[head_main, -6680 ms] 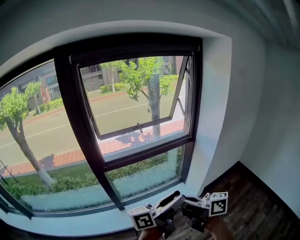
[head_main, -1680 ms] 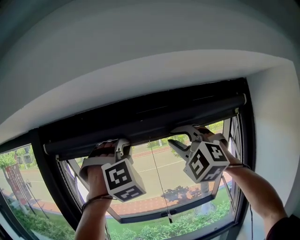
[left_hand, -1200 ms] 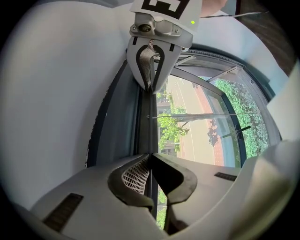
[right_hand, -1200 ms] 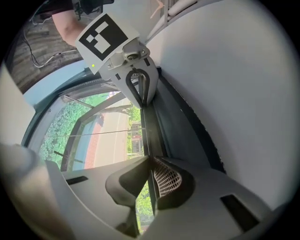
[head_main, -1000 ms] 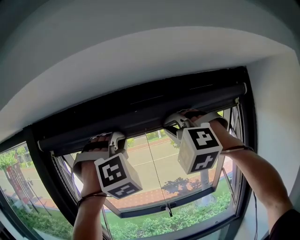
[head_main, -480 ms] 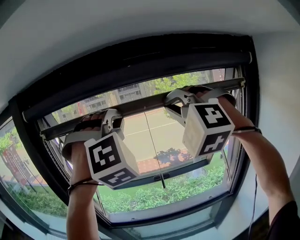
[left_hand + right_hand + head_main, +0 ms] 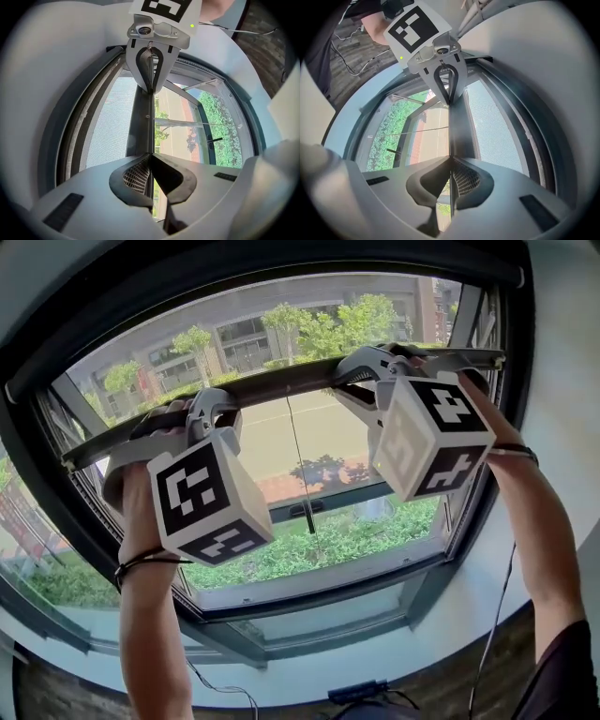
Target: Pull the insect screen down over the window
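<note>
The insect screen's dark bottom bar (image 7: pixel 281 385) runs across the window from lower left to upper right, with grey mesh (image 7: pixel 281 329) stretched above it. My left gripper (image 7: pixel 214 413) is shut on the bar's left part, and my right gripper (image 7: pixel 354 379) is shut on its right part. In the left gripper view the jaws (image 7: pixel 149 155) pinch the bar's thin edge (image 7: pixel 140 122), with mesh (image 7: pixel 110 124) beside it and the right gripper (image 7: pixel 152 51) farther along. The right gripper view mirrors this: the jaws (image 7: pixel 451 158) meet on the bar (image 7: pixel 459 129), next to the mesh (image 7: pixel 492 126).
A thin pull cord (image 7: pixel 296 451) hangs from the bar's middle. Behind it the window sash (image 7: pixel 328 498) stands tilted open outward. The black window frame (image 7: pixel 56 521) surrounds the opening, and a white sill (image 7: pixel 281 681) with a cable lies below. A white wall (image 7: pixel 567 352) closes the right side.
Both grippers have come down together with the bottom bar, away from the housing at the top. More mesh now shows above the bar.
</note>
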Available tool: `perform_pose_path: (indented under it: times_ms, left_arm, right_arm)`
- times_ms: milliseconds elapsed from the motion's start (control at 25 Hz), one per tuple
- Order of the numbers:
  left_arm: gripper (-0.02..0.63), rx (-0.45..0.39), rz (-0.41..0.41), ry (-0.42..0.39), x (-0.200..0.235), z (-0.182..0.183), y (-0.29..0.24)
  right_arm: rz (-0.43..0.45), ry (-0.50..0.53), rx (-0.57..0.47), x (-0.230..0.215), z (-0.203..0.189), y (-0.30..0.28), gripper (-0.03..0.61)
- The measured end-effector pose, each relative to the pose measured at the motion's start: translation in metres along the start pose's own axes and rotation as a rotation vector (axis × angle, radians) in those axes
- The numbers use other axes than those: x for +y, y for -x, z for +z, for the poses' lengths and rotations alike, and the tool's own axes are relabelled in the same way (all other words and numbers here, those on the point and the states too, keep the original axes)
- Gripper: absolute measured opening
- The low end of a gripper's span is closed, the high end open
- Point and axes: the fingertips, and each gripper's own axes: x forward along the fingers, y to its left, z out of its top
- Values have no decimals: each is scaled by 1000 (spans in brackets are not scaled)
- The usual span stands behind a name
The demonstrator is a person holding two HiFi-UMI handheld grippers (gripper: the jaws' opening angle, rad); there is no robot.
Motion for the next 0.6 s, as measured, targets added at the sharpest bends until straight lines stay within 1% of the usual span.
perform_pose_path:
  times_ms: [120, 360, 480, 600]
  left_arm:
    - [21, 2, -4, 6, -12, -3, -4]
    - [21, 6, -56, 12, -26, -6, -8]
    - [21, 5, -94, 9, -38, -5, -8]
    - [21, 2, -144, 8, -62, -4, -10]
  right_arm:
    - [2, -4, 2, 11, 0, -6, 23]
    - [54, -16, 4, 24, -1, -12, 23]
    - [85, -21, 6, 36, -3, -12, 23]
    - [129, -28, 8, 59, -6, -15, 23]
